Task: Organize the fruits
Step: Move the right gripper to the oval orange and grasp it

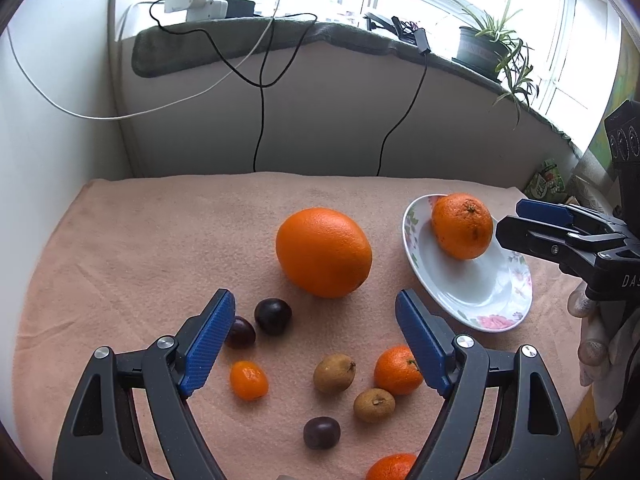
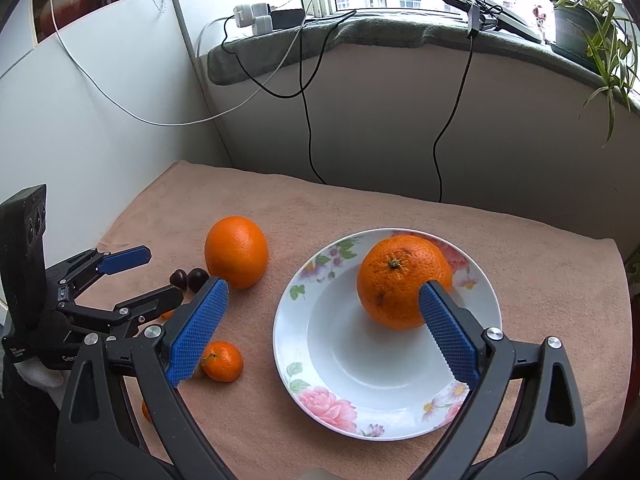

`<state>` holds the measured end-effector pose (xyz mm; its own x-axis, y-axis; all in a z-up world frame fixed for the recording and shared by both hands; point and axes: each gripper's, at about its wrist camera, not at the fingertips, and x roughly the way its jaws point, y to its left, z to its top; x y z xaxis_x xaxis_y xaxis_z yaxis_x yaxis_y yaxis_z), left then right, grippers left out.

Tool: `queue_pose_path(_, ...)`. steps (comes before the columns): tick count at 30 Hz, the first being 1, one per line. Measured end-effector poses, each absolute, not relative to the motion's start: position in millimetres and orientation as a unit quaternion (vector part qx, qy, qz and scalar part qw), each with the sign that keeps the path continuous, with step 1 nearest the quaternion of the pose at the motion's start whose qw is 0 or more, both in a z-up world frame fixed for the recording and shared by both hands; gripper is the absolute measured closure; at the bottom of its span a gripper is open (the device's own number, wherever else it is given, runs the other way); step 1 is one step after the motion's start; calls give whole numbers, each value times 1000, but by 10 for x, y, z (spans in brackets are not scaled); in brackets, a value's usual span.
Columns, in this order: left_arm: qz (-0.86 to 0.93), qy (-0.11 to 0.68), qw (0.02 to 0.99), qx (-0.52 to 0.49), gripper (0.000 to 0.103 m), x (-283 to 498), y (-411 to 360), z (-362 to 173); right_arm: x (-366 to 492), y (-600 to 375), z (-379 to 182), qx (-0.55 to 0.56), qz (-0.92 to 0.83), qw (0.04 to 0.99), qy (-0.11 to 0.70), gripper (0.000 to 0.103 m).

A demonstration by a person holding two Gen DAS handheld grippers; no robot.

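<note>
A flowered white plate (image 1: pixel 472 288) (image 2: pixel 360 352) holds one rough-skinned orange (image 1: pixel 462 226) (image 2: pixel 400 280). My right gripper (image 2: pixel 323 283) (image 1: pixel 510 218) stands open just in front of that orange, its pads apart from it. A large smooth orange (image 1: pixel 324 252) (image 2: pixel 236 252) lies on the cloth left of the plate. My left gripper (image 1: pixel 314 296) (image 2: pixel 164 274) hangs open over small fruits: dark plums (image 1: pixel 273 316), a tiny oval orange fruit (image 1: pixel 248 380), a mandarin (image 1: pixel 396 370) (image 2: pixel 222 360) and two brown fruits (image 1: pixel 334 373). Nothing is held.
A peach cloth (image 1: pixel 140 248) covers the table, which ends at white walls behind and to the left. Black and white cables (image 1: pixel 260 120) hang from the windowsill. A potted plant (image 1: pixel 488 44) stands at the back right. A gloved hand (image 1: pixel 596 344) holds the right gripper.
</note>
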<state>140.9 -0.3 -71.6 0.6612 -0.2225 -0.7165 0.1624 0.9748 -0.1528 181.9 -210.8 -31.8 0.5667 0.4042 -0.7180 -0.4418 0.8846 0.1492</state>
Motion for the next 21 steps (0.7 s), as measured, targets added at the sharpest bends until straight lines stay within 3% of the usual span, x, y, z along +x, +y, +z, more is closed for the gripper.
queue_pose_path(21, -140, 429, 888, -93, 20, 1717, 112, -948, 2454, -1358, -683, -22, 324, 816, 478, 5)
